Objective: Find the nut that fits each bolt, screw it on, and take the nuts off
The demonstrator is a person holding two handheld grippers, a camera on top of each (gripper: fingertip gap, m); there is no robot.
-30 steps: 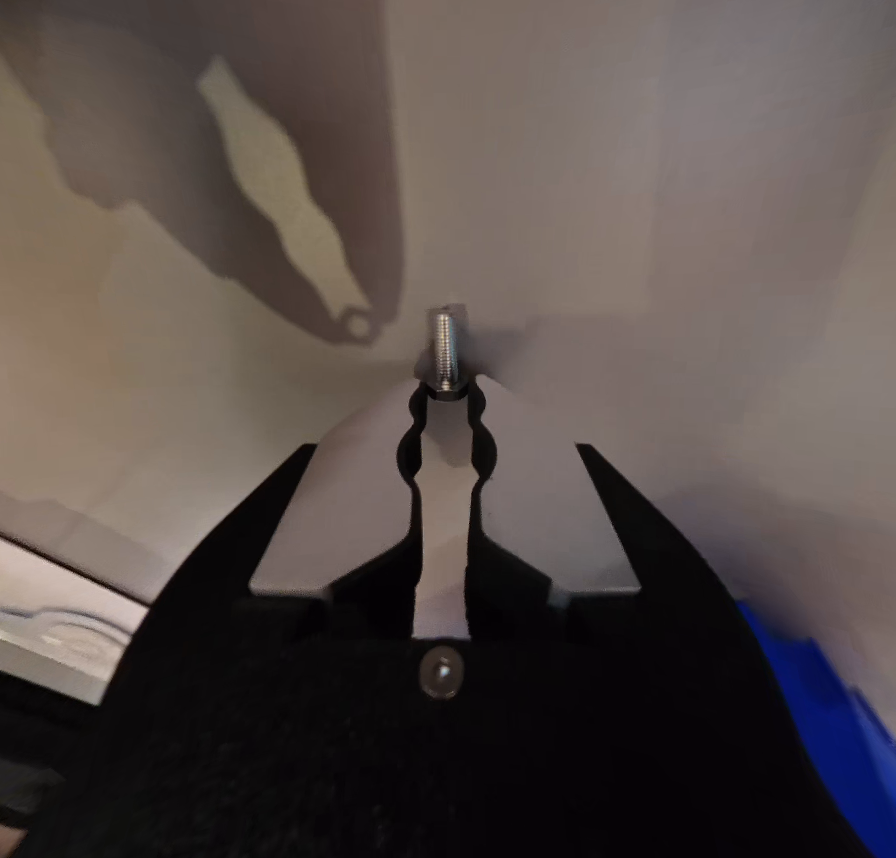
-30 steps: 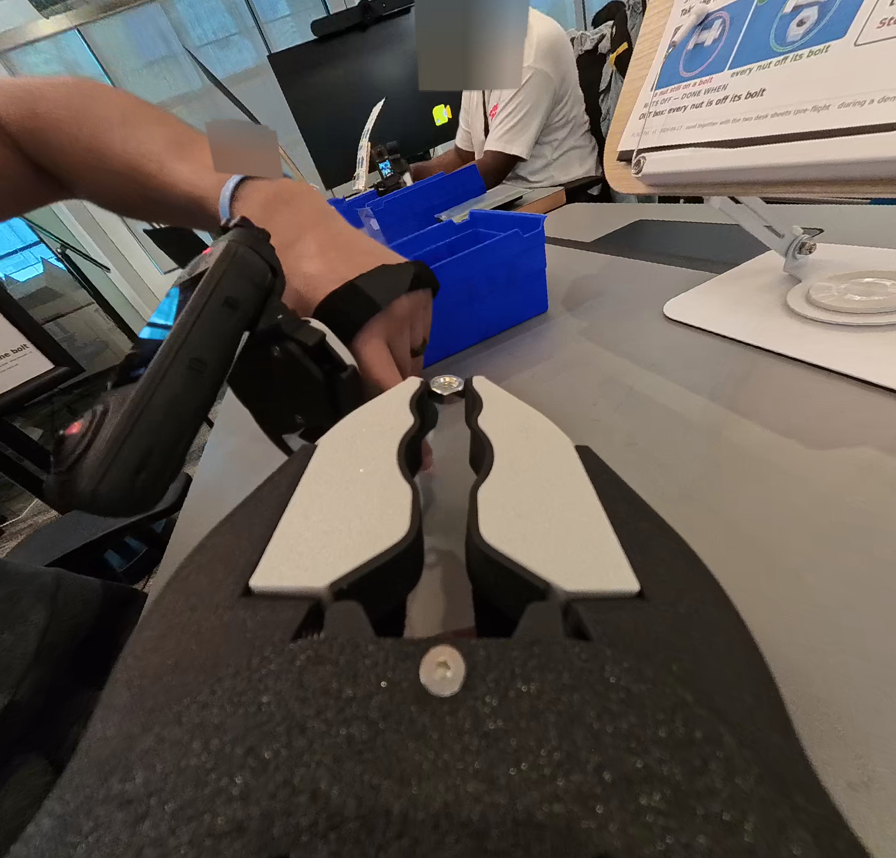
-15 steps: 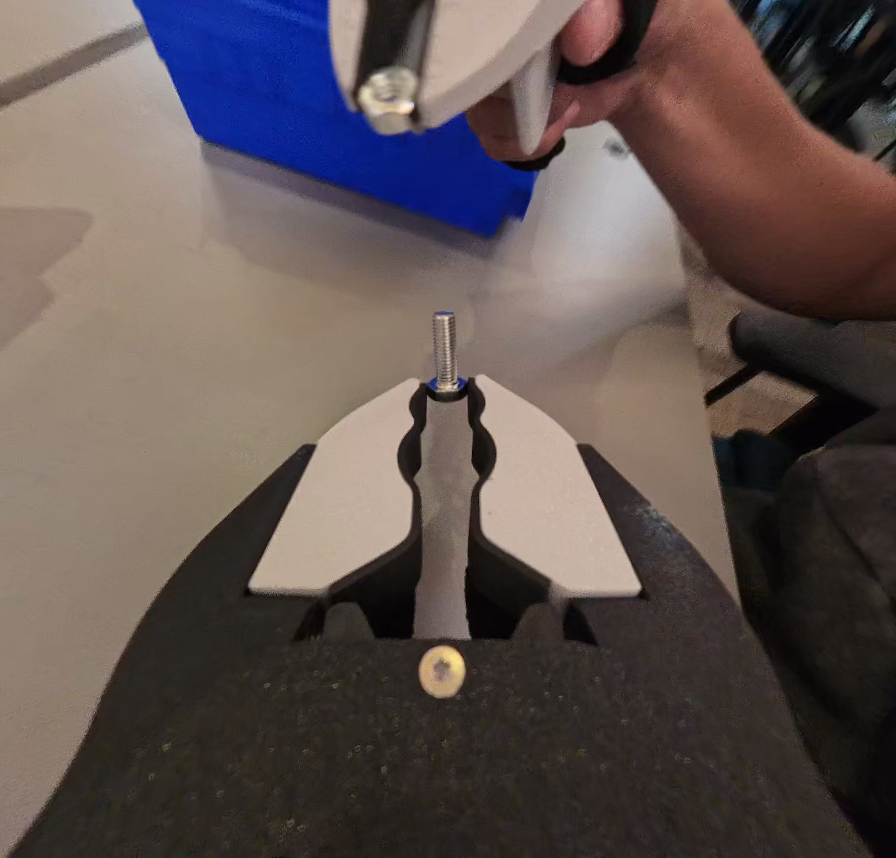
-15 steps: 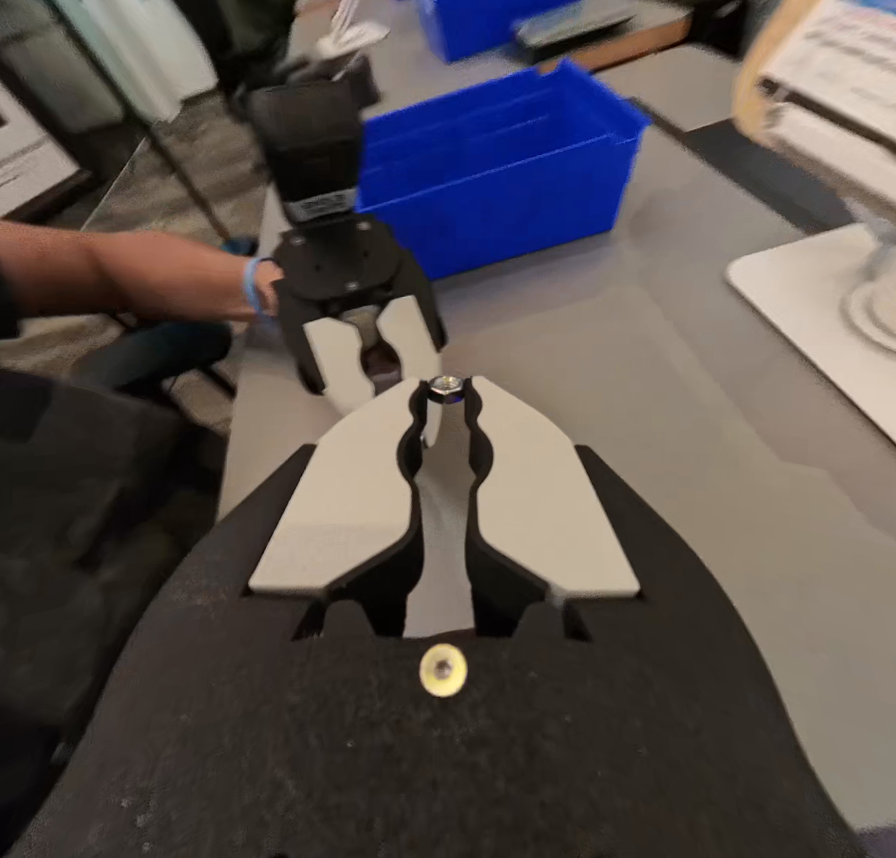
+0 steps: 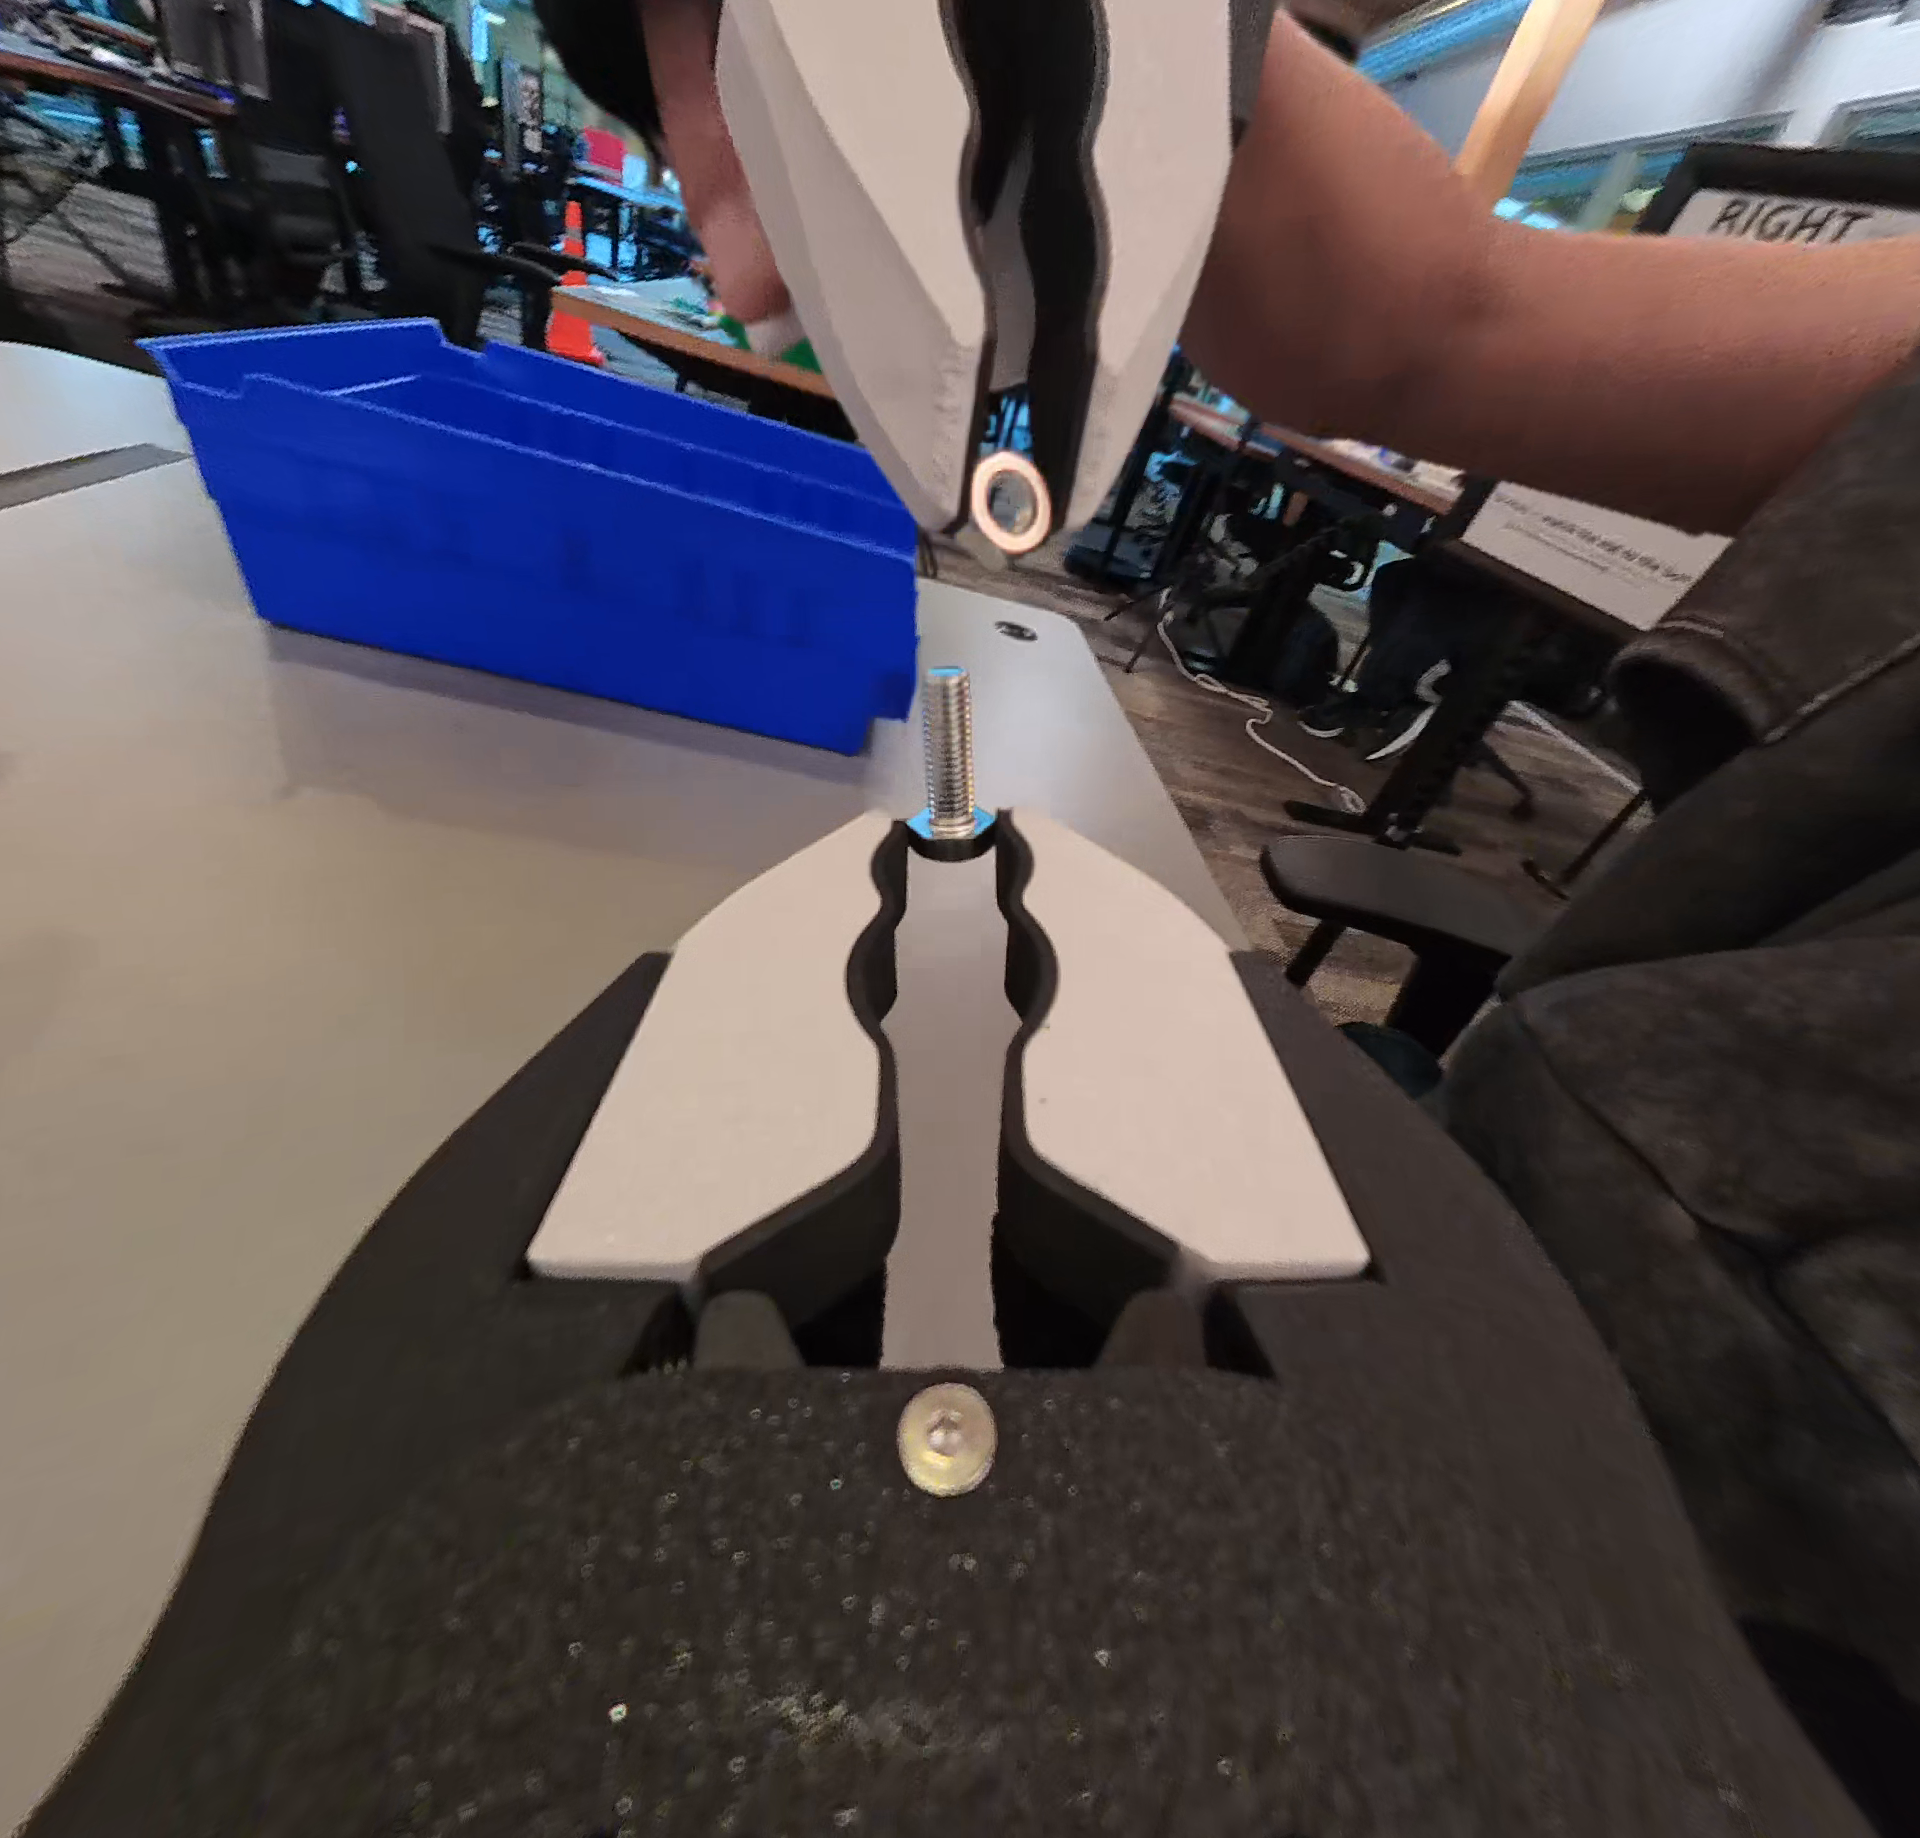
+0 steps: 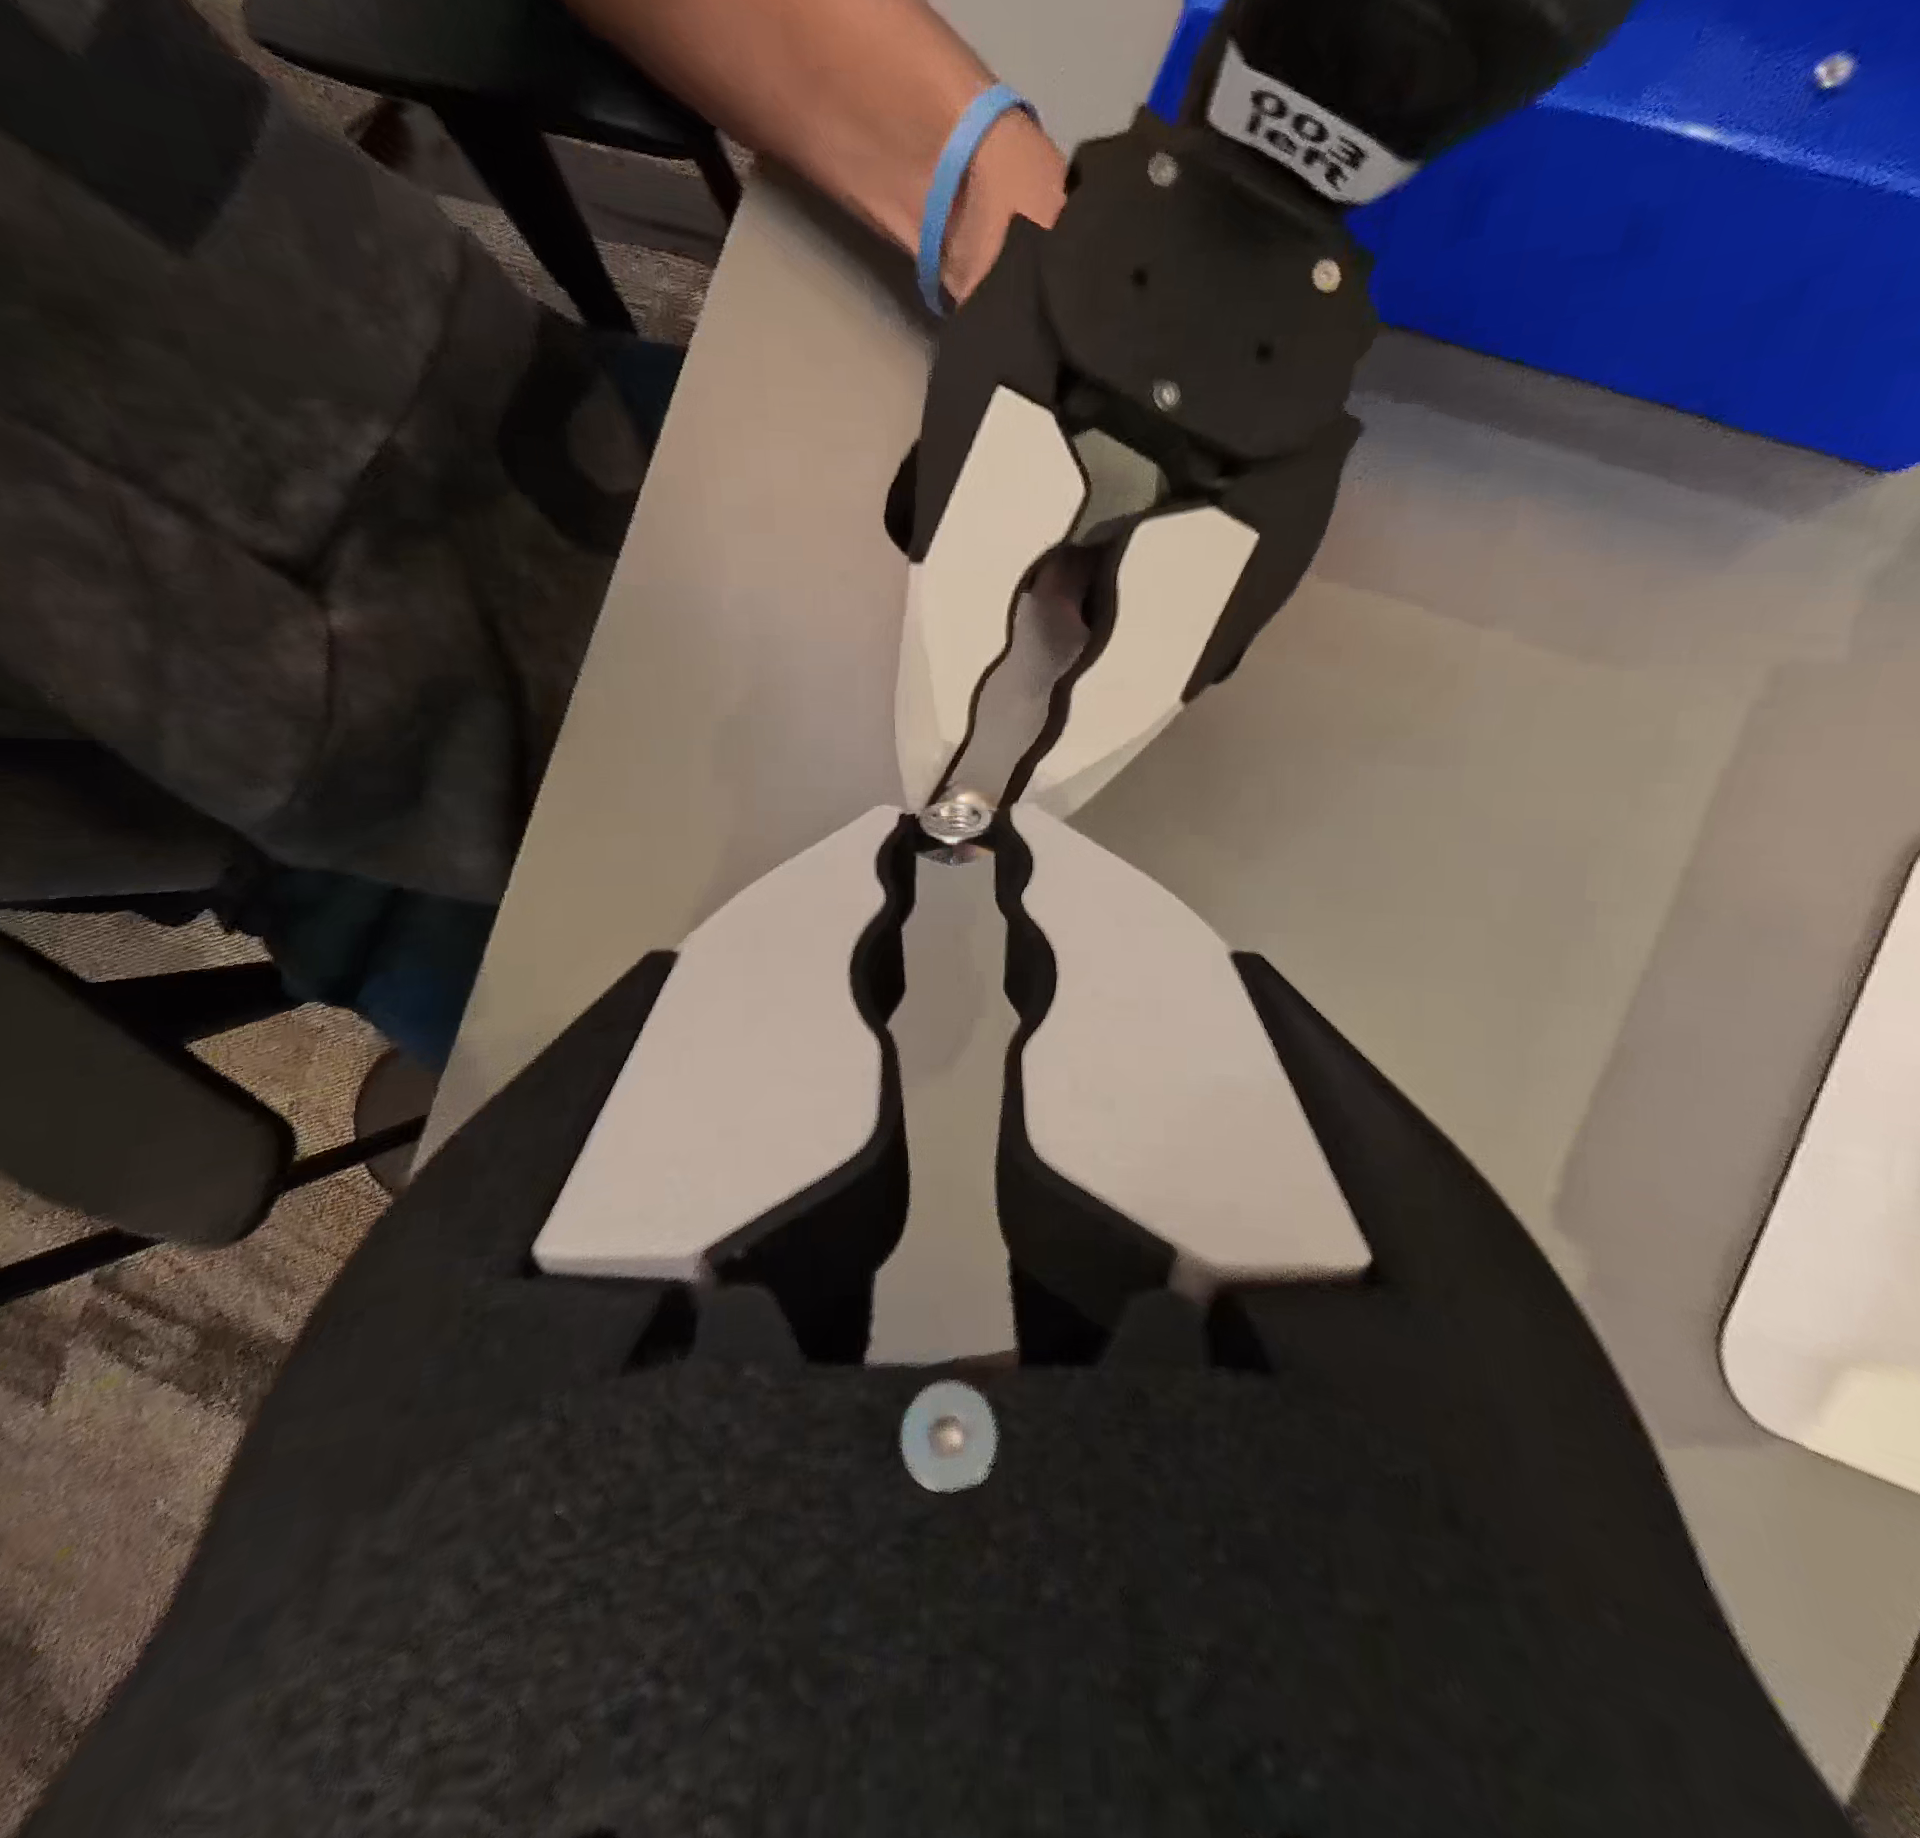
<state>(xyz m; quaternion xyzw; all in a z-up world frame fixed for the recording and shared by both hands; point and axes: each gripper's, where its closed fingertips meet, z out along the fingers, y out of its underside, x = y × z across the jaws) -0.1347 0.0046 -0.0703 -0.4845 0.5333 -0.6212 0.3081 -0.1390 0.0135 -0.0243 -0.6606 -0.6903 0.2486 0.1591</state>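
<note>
From my feed I see a smooth grey tabletop (image 5: 312, 957) whose edge drops to a wood-plank floor (image 5: 1226, 749), with a dark padded office chair (image 5: 1714, 1061) close on the right. Beyond it, rows of desks and black chairs (image 5: 343, 178) stand under bluish window light, an orange traffic cone (image 5: 571, 302) among them.

Right gripper (image 6: 954, 838) pinches a silver nut (image 6: 956, 820) tip-to-tip with the left gripper (image 6: 971, 780) above a grey table (image 6: 1403, 853)
</note>
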